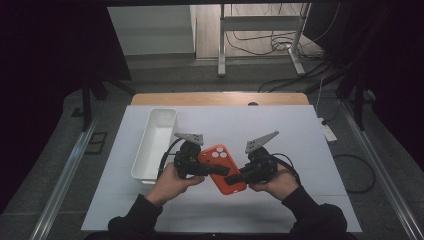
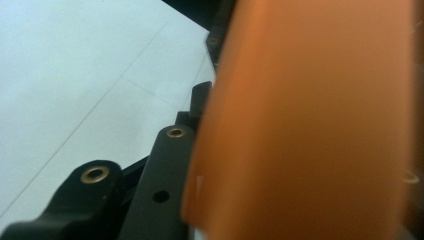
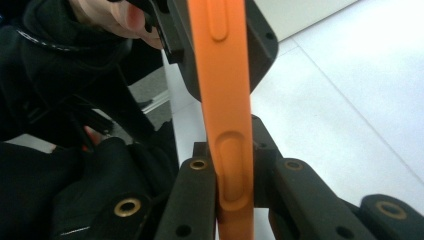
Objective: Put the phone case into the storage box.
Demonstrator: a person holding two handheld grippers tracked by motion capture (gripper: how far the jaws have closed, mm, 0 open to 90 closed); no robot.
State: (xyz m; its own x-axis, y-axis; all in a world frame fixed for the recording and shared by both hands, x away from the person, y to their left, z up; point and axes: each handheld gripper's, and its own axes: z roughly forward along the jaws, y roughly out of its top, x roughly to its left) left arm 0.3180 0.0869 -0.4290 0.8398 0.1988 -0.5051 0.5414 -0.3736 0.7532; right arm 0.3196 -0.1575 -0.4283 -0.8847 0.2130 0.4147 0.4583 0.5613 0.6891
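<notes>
An orange phone case (image 1: 222, 169) with camera cutouts is held above the white table sheet (image 1: 290, 130) between both grippers. My left gripper (image 1: 216, 170) comes in from the left and grips its upper half. In the left gripper view the case (image 2: 310, 120) sits blurred and close against the black left jaw. My right gripper (image 1: 234, 179) comes in from the right and clamps the lower end. In the right gripper view both jaws of my right gripper (image 3: 232, 175) press the case's edge (image 3: 225, 100), and the left gripper (image 3: 222, 30) holds it farther up.
A long white bin (image 1: 155, 142) stands on the sheet just left of the left hand. The wooden table edge (image 1: 220, 98) runs along the back. Beyond it are the floor, a metal stand (image 1: 260, 30) and loose cables. Dark curtains flank both sides.
</notes>
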